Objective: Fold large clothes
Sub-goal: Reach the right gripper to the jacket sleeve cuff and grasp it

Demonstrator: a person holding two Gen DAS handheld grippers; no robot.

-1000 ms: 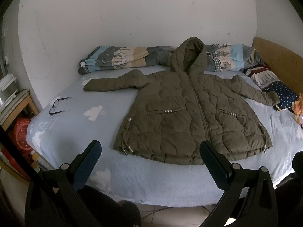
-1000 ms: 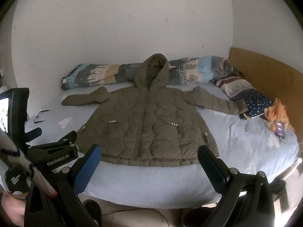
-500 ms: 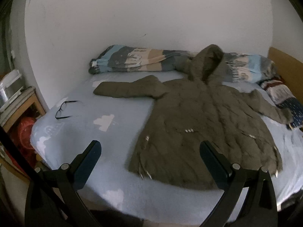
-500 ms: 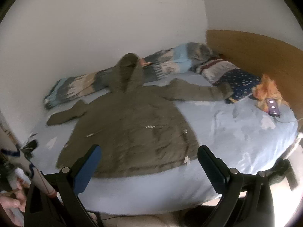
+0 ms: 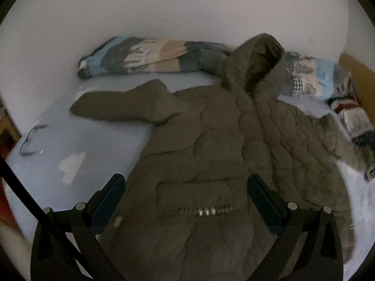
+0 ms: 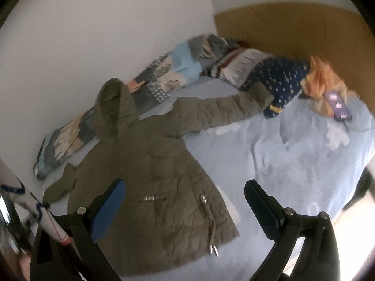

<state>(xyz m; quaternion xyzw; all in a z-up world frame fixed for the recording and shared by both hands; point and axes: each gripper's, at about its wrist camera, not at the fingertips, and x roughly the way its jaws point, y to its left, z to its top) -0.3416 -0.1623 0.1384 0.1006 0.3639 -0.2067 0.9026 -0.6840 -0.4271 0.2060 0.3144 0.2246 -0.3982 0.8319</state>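
1. An olive quilted hooded jacket (image 5: 211, 145) lies flat and face up on a bed (image 6: 293, 154) covered by a pale blue sheet with white cloud shapes.
2. Both sleeves are spread outward, and the hood (image 5: 257, 63) rests against a rolled patterned blanket (image 5: 150, 58) lying along the wall.
3. The left hand-held gripper (image 5: 186, 197) hovers over the jacket's lower front, near the studded pocket (image 5: 206, 210), with its jaws spread wide and holding nothing.
4. The right hand-held gripper (image 6: 184, 201) sits above the jacket's hem corner and the bare sheet beside it, jaws likewise apart and empty.
5. The far sleeve cuff (image 6: 260, 96) touches a dark blue dotted pillow (image 6: 281, 79).
6. A phone (image 6: 338, 105) lies on an orange cloth (image 6: 321, 79) near the wooden headboard (image 6: 293, 28).
7. A pair of glasses (image 5: 30, 140) rests on the sheet, well apart from the jacket.
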